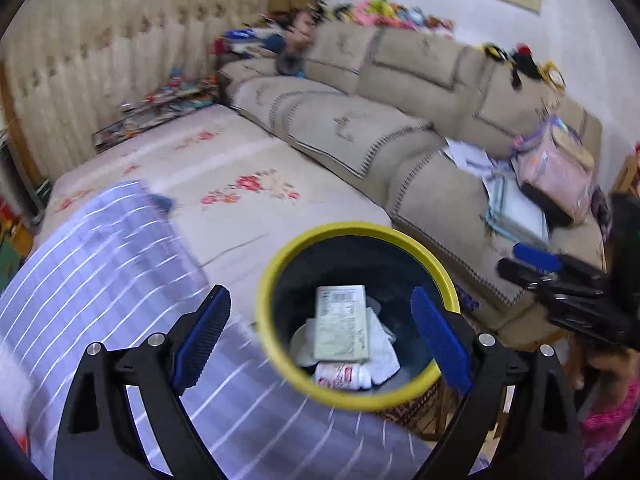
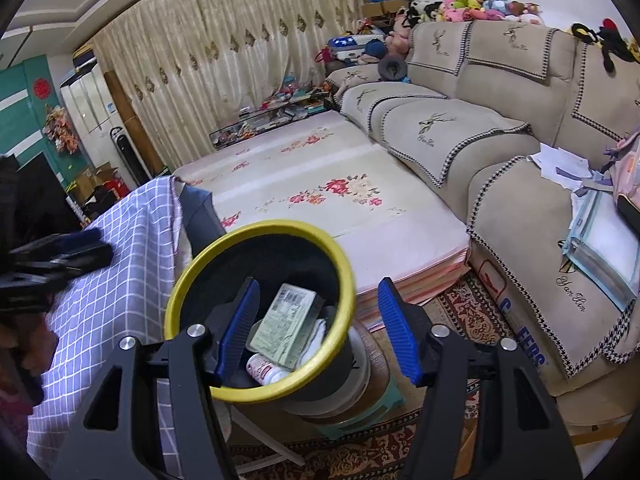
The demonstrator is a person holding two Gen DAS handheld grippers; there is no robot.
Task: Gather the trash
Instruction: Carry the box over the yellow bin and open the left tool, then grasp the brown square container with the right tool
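Observation:
A dark bin with a yellow rim [image 1: 352, 229] stands beside the table and also shows in the right wrist view [image 2: 276, 225]. In it lie a pale green box [image 1: 342, 324] [image 2: 286, 322], crumpled white tissue [image 1: 382, 342] and a small white bottle with a red label [image 1: 344, 376] [image 2: 262, 368]. My left gripper [image 1: 320, 336] hangs over the bin mouth, jaws wide open and empty. My right gripper [image 2: 318, 330] is open above the bin's near edge, holding nothing. Each gripper shows at the edge of the other's view: the right gripper [image 1: 528, 266], the left gripper [image 2: 68, 252].
A table under a lilac checked cloth [image 2: 120, 264] lies left of the bin. A green stool [image 2: 360, 412] sits under the bin on a patterned rug [image 2: 472, 320]. Behind are a floral mat [image 2: 320, 184] and a beige sofa [image 2: 460, 136] with papers and a pink bag.

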